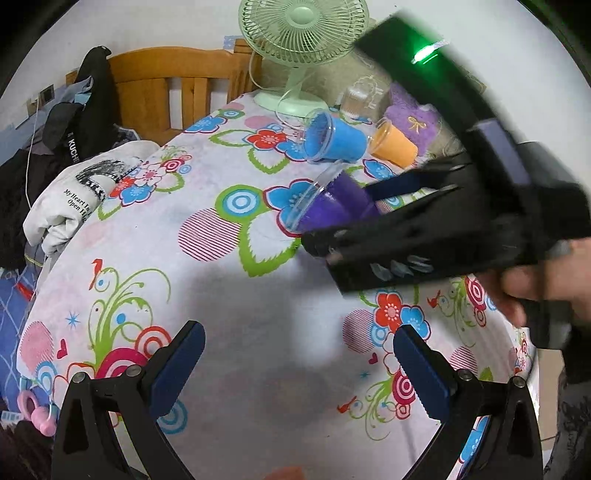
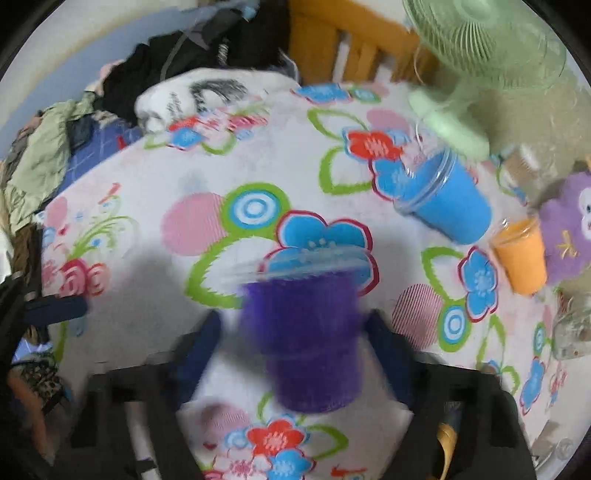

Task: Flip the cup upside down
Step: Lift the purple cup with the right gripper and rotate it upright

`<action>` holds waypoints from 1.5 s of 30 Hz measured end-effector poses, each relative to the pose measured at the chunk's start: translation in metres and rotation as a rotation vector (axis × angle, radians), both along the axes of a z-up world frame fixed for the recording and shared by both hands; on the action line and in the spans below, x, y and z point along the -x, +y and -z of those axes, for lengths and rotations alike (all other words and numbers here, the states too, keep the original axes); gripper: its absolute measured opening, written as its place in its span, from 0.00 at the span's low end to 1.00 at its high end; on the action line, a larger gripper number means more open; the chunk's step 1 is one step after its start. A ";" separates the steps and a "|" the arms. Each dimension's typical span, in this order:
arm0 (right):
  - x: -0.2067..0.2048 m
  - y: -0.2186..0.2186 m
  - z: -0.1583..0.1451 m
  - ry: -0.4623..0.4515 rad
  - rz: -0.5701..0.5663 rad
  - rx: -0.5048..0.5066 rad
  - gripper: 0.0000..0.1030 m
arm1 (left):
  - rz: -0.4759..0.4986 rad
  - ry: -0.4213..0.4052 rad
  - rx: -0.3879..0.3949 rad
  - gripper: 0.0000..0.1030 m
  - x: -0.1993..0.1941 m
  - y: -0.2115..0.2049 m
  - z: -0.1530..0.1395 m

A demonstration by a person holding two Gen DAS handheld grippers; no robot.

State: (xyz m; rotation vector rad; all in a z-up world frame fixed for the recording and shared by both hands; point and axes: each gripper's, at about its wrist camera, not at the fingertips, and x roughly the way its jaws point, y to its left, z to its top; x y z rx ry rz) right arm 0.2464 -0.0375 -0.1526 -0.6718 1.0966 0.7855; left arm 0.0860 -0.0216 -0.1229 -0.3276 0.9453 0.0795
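Above the flowered tablecloth [image 1: 229,280] the purple cup [image 2: 306,332] is gripped on its side by the right gripper [image 2: 295,332], mid-flip, further rotation being judged next, while the left gripper [image 1: 299,358] is held open, empty.

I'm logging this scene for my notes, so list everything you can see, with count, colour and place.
purple cup: 1, purple, held above the table
blue cup: 1, blue, on its side by the fan
orange cup: 1, orange, on its side beside the blue cup
fan: 1, pale green, far table edge
plush toy: 1, purple, beside the orange cup
tablecloth: 1, floral
left gripper: open, empty
right gripper: gripping the purple cup
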 end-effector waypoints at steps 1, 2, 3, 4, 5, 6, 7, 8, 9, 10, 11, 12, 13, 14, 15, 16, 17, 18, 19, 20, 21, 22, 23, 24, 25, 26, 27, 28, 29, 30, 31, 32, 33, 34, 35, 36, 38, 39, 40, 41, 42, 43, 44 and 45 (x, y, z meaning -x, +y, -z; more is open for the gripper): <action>-0.005 -0.003 -0.002 0.015 0.032 -0.027 0.64 | -0.003 -0.003 -0.001 1.00 0.001 0.002 -0.001; -0.011 -0.008 -0.007 0.022 0.071 -0.053 0.63 | -0.008 -0.008 -0.001 1.00 0.002 0.004 -0.002; -0.014 -0.012 -0.011 0.013 0.100 -0.063 0.63 | -0.012 -0.011 -0.001 1.00 0.002 0.006 -0.003; -0.017 -0.017 -0.016 0.001 0.132 -0.075 0.63 | -0.015 -0.012 0.000 1.00 0.002 0.008 -0.003; -0.021 -0.024 -0.024 -0.008 0.184 -0.095 0.62 | -0.019 -0.012 0.003 1.00 0.002 0.010 -0.003; -0.023 -0.034 -0.033 -0.007 0.237 -0.120 0.62 | -0.020 -0.011 0.007 1.00 0.001 0.011 -0.004; -0.023 -0.039 -0.039 -0.001 0.269 -0.139 0.62 | -0.021 -0.010 0.011 1.00 0.001 0.013 -0.004; -0.021 -0.047 -0.047 0.014 0.302 -0.170 0.62 | -0.019 -0.012 0.017 1.00 0.001 0.013 -0.005; -0.016 -0.056 -0.055 0.021 0.321 -0.203 0.62 | -0.017 -0.016 0.018 1.00 0.002 0.013 -0.005; -0.012 -0.060 -0.059 0.019 0.335 -0.214 0.62 | -0.015 -0.019 0.018 1.00 0.002 0.013 -0.006; -0.003 -0.068 -0.063 0.016 0.364 -0.225 0.62 | -0.010 -0.022 0.018 1.00 0.003 0.012 -0.008; 0.003 -0.072 -0.065 0.019 0.380 -0.232 0.62 | -0.002 -0.023 0.021 1.00 0.004 0.011 -0.008; 0.010 -0.075 -0.066 0.024 0.393 -0.244 0.63 | 0.007 -0.023 0.023 1.00 0.005 0.009 -0.009; 0.021 -0.080 -0.066 0.034 0.409 -0.260 0.63 | 0.023 -0.025 0.023 1.00 0.008 0.007 -0.010; 0.028 -0.082 -0.065 0.038 0.423 -0.267 0.63 | 0.035 -0.029 0.020 1.00 0.012 0.004 -0.011; 0.036 -0.085 -0.063 0.040 0.438 -0.272 0.63 | 0.049 -0.033 0.016 1.00 0.016 0.002 -0.011; 0.047 -0.089 -0.060 0.042 0.451 -0.276 0.63 | 0.065 -0.033 0.008 1.00 0.021 -0.001 -0.010; 0.057 -0.089 -0.055 0.050 0.464 -0.281 0.63 | 0.080 -0.027 0.005 1.00 0.026 -0.004 -0.008; 0.066 -0.091 -0.051 0.061 0.476 -0.291 0.63 | 0.097 -0.022 0.008 1.00 0.030 -0.006 -0.007; 0.077 -0.094 -0.047 0.071 0.491 -0.303 0.63 | 0.110 -0.017 0.010 1.00 0.033 -0.008 -0.005; 0.084 -0.096 -0.043 0.080 0.505 -0.315 0.63 | 0.124 -0.009 0.008 1.00 0.038 -0.011 -0.003; 0.092 -0.099 -0.038 0.095 0.531 -0.335 0.63 | 0.131 -0.006 0.004 1.00 0.042 -0.013 -0.001; 0.097 -0.101 -0.033 0.110 0.551 -0.345 0.63 | 0.140 -0.002 0.000 1.00 0.048 -0.015 0.001; 0.101 -0.103 -0.028 0.123 0.568 -0.350 0.63 | 0.147 0.002 -0.003 1.00 0.052 -0.017 0.003; 0.106 -0.105 -0.022 0.131 0.587 -0.351 0.63 | 0.154 0.009 -0.004 1.00 0.055 -0.019 0.006; 0.110 -0.106 -0.015 0.143 0.604 -0.350 0.63 | 0.159 0.013 -0.003 1.00 0.059 -0.021 0.008; 0.112 -0.107 -0.008 0.165 0.621 -0.356 0.63 | 0.163 0.017 -0.003 1.00 0.062 -0.022 0.010; 0.114 -0.108 -0.003 0.185 0.632 -0.365 0.64 | 0.166 0.019 -0.004 1.00 0.065 -0.023 0.011; 0.116 -0.107 0.006 0.227 0.648 -0.375 0.66 | 0.171 0.022 -0.005 1.00 0.068 -0.025 0.013; 0.116 -0.107 0.011 0.242 0.659 -0.382 0.66 | 0.174 0.025 -0.009 1.00 0.070 -0.026 0.014; 0.117 -0.107 0.012 0.242 0.664 -0.390 0.66 | 0.176 0.025 -0.012 1.00 0.072 -0.027 0.015; 0.119 -0.107 0.013 0.244 0.667 -0.394 0.67 | 0.177 0.026 -0.015 1.00 0.074 -0.027 0.015; 0.119 -0.106 0.013 0.247 0.667 -0.396 0.68 | 0.174 0.028 -0.016 1.00 0.076 -0.027 0.016; 0.118 -0.106 0.011 0.253 0.668 -0.404 0.68 | 0.172 0.030 -0.015 1.00 0.077 -0.027 0.017; 0.118 -0.106 0.009 0.257 0.666 -0.409 0.69 | 0.169 0.032 -0.013 1.00 0.077 -0.026 0.017; 0.118 -0.107 0.005 0.256 0.662 -0.416 0.69 | 0.165 0.033 -0.013 1.00 0.078 -0.025 0.017; 0.117 -0.113 -0.007 0.228 0.658 -0.426 0.71 | 0.159 0.028 -0.013 1.00 0.078 -0.023 0.015; 0.118 -0.116 -0.012 0.216 0.659 -0.428 0.74 | 0.156 0.022 -0.011 1.00 0.078 -0.023 0.012; 0.119 -0.122 -0.021 0.197 0.659 -0.445 0.74 | 0.154 0.019 -0.010 1.00 0.077 -0.022 0.011; 0.121 -0.127 -0.027 0.188 0.658 -0.460 0.76 | 0.154 0.014 -0.004 1.00 0.076 -0.024 0.008; 0.122 -0.133 -0.033 0.179 0.658 -0.473 0.78 | 0.158 0.010 -0.002 1.00 0.075 -0.025 0.006; 0.124 -0.139 -0.038 0.166 0.658 -0.484 0.78 | 0.167 0.006 -0.002 1.00 0.073 -0.029 0.004; 0.127 -0.149 -0.045 0.143 0.666 -0.495 0.79 | 0.182 -0.003 -0.005 1.00 0.070 -0.035 0.001; 0.131 -0.158 -0.049 0.121 0.676 -0.502 0.80 | 0.190 -0.011 -0.003 1.00 0.069 -0.039 -0.002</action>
